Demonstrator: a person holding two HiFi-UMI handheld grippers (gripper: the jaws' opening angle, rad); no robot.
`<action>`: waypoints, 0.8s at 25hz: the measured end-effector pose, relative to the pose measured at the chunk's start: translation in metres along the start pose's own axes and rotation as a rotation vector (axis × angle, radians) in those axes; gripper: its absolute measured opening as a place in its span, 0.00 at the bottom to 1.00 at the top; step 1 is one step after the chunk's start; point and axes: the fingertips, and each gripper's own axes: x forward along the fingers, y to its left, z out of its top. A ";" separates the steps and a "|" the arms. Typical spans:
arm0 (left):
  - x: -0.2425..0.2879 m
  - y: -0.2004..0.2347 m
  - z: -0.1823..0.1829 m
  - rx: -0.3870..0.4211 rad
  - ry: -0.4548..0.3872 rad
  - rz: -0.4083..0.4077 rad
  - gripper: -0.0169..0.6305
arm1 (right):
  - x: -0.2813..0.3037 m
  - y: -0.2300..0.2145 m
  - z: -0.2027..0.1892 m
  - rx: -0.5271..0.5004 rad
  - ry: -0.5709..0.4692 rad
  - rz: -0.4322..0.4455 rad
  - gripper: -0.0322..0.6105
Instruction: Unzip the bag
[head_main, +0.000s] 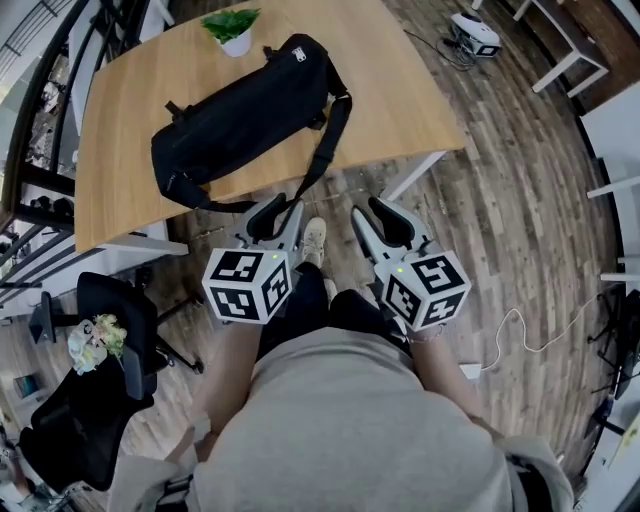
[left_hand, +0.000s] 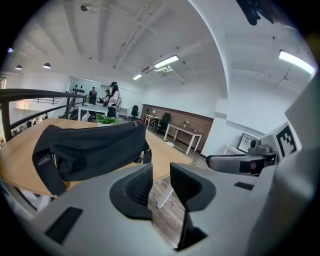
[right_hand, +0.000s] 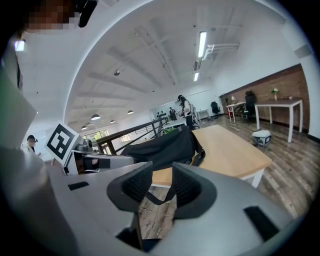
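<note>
A black bag (head_main: 240, 118) lies across the wooden table (head_main: 400, 90), zipper along its top, and its strap (head_main: 325, 150) hangs over the near edge. Both grippers are held side by side over the floor, short of that edge and apart from the bag. My left gripper (head_main: 275, 208) has its jaws a little apart with nothing between them; in the left gripper view (left_hand: 161, 172) the bag (left_hand: 90, 150) lies ahead to the left. My right gripper (head_main: 375, 212) is also open and empty; in the right gripper view (right_hand: 162, 172) the bag (right_hand: 160, 145) lies straight ahead.
A potted plant (head_main: 232, 28) stands behind the bag at the table's far side. A black office chair (head_main: 100, 330) stands at the left by a dark railing (head_main: 30, 120). A white device (head_main: 475, 30) and a white cable (head_main: 520, 335) lie on the wood floor at the right.
</note>
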 end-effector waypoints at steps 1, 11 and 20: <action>0.004 0.000 0.001 -0.001 0.003 -0.003 0.21 | 0.002 -0.004 0.000 0.005 0.003 -0.003 0.23; 0.048 0.028 0.010 -0.039 0.017 0.004 0.21 | 0.043 -0.035 0.007 0.016 0.045 -0.005 0.23; 0.105 0.070 0.050 -0.071 -0.020 0.018 0.21 | 0.123 -0.059 0.056 -0.031 0.053 0.046 0.23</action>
